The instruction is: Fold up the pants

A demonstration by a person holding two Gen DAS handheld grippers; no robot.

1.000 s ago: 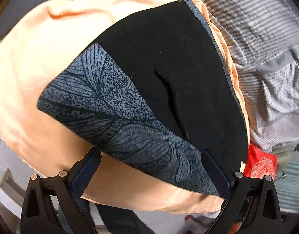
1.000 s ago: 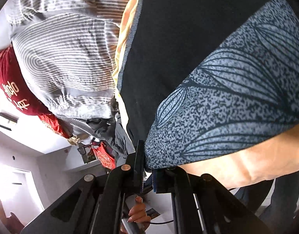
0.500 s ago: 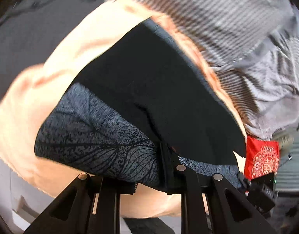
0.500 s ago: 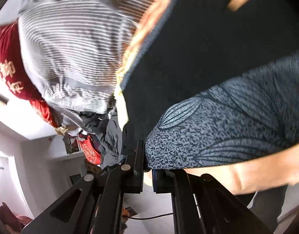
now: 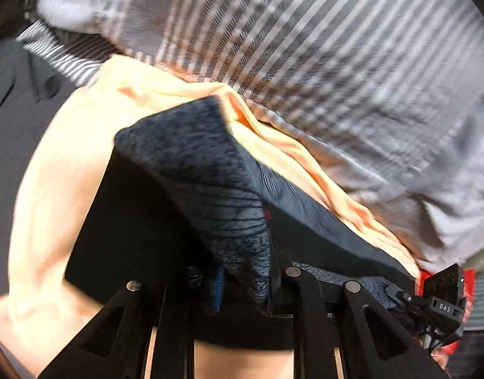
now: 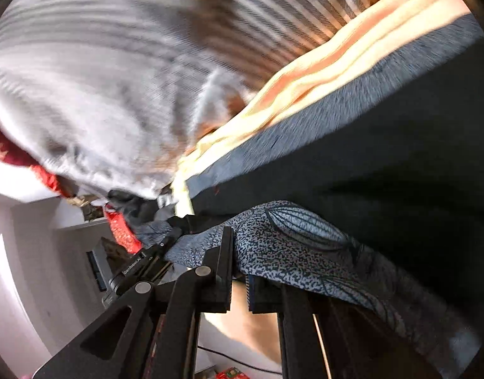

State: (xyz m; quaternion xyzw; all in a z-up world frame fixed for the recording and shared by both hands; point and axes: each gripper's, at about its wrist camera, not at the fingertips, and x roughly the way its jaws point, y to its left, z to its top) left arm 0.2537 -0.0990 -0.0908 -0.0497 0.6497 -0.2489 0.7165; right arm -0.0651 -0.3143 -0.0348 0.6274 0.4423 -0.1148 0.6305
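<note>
Your left gripper (image 5: 245, 287) has its jaws pinched together on a lifted fold of the pants (image 5: 210, 195), the grey-blue leaf-printed hem fabric rising straight up out of the tips and bending over to the upper left. The black body of the pants spreads below and to both sides of that fold, and it lies on the peach-coloured blanket (image 5: 52, 189), which shows to the left of your tongs and as a narrow band beyond the fold on the right. Past the blanket, further ahead of your tongs, there is a heap of grey and white striped bedding (image 5: 320, 63), blurred in this view. Low on the right, just beside the left gripper's outer arm, you can see the black body of your other gripper, with something red (image 5: 469, 287) behind it.

Your right gripper (image 6: 240, 259) is likewise clamped shut on the pants (image 6: 289, 246): the speckled leaf-print edge is caught between its pads and drapes off to the right, over the right finger. Above that strip the black cloth fills the area ahead and to the right of your tongs. The blanket (image 6: 336, 72) runs as a bright band beyond the pants' far edge, and the striped bedding (image 6: 99, 79) lies further on, ahead and to the left. To the lower left of the right gripper's tips your left gripper shows as a black body. Both views are smeared, so finer detail of the fabric edges cannot be told.
</note>
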